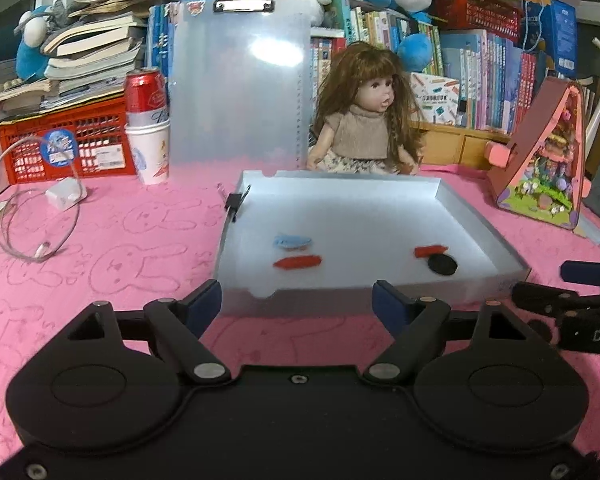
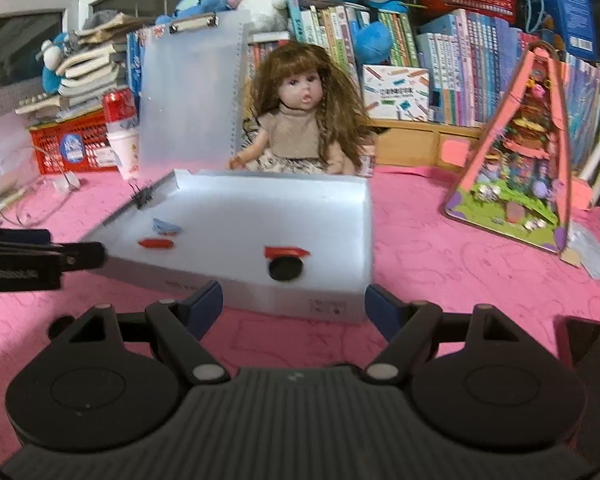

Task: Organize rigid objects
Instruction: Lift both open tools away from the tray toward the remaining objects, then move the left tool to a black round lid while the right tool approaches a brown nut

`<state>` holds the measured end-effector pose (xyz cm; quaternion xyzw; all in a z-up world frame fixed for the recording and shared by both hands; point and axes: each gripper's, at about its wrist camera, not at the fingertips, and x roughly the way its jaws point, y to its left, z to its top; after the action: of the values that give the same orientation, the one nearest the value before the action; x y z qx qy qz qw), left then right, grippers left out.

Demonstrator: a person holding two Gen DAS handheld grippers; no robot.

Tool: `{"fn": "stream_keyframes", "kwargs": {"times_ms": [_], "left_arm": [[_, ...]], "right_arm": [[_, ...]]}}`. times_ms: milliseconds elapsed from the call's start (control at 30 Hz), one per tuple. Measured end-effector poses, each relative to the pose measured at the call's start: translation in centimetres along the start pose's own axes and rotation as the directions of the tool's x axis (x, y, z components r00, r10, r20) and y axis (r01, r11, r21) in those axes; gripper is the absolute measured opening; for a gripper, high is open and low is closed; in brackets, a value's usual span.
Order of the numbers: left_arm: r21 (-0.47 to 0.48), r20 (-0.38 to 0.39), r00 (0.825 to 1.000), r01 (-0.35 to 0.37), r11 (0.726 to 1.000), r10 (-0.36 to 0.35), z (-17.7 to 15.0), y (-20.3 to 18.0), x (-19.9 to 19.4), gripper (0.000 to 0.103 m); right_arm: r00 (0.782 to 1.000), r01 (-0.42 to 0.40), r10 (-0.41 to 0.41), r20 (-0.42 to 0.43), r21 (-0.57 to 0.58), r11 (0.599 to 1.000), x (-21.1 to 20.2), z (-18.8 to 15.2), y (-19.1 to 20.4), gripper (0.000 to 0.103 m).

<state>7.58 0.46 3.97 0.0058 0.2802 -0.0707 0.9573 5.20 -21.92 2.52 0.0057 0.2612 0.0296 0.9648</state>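
A shallow white tray (image 1: 496, 236) (image 2: 364, 216) lies on the pink cloth. In it lie a blue piece (image 1: 291, 241) (image 2: 165, 225), a red piece (image 1: 298, 262) (image 2: 156, 243), a second red piece (image 1: 430, 250) (image 2: 286, 252) and a black disc (image 1: 442, 265) (image 2: 286, 269). A black binder clip (image 1: 235, 202) (image 2: 143, 197) sits on the tray's left rim. My left gripper (image 1: 298, 306) is open and empty before the tray's near wall. My right gripper (image 2: 294, 306) is open and empty at the tray's near right corner. It also shows at the left wrist view's right edge (image 1: 572, 288).
A doll (image 1: 366, 120) (image 2: 300, 120) sits behind the tray. A translucent clipboard (image 1: 236, 84) stands upright. A red can in a paper cup (image 1: 146, 120), a red crate (image 1: 64, 140), a charger with cable (image 1: 64, 194), a pink toy house (image 2: 532, 152) and bookshelves surround the cloth.
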Motion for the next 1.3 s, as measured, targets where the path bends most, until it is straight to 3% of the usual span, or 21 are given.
{"fn": "stream_keyframes", "kwargs": {"times_ms": [267,633,833,900,1100,1300], "left_arm": [[0.01,0.004,1.0,-0.029,1.0,0.029,-2.6,0.7,-1.0,0.081],[0.031,0.008,0.999,-0.048,0.998,0.048,-5.5,1.1,-2.8,0.077],[0.026,-0.014,0.999,-0.033,0.999,0.033,-6.4,1.3,-2.5,0.062],[0.024,-0.02,0.999,-0.027,0.999,0.028,-6.6,1.4,-2.4,0.057],[0.038,-0.011,0.999,-0.034,0.999,0.035,-6.8,1.3,-2.1,0.054],[0.045,-0.031,0.999,-0.027,0.999,0.029,-6.9,0.9,-1.4,0.047]], "right_arm": [[0.999,0.042,-0.042,0.015,-0.004,0.999,-1.4,-2.3,-0.7,0.087],[0.999,0.031,-0.03,0.014,-0.009,0.999,-3.3,-5.2,-0.3,0.085],[1.0,0.026,-0.026,0.002,-0.022,0.999,-3.1,-5.6,0.1,0.073],[1.0,0.025,-0.025,0.0,-0.014,1.0,-3.1,-5.7,-0.1,0.064],[0.998,0.056,-0.056,-0.007,-0.03,0.998,-2.8,-5.9,-0.1,0.052],[0.998,0.055,-0.055,-0.019,-0.03,0.998,-2.3,-6.0,0.0,0.048]]}}
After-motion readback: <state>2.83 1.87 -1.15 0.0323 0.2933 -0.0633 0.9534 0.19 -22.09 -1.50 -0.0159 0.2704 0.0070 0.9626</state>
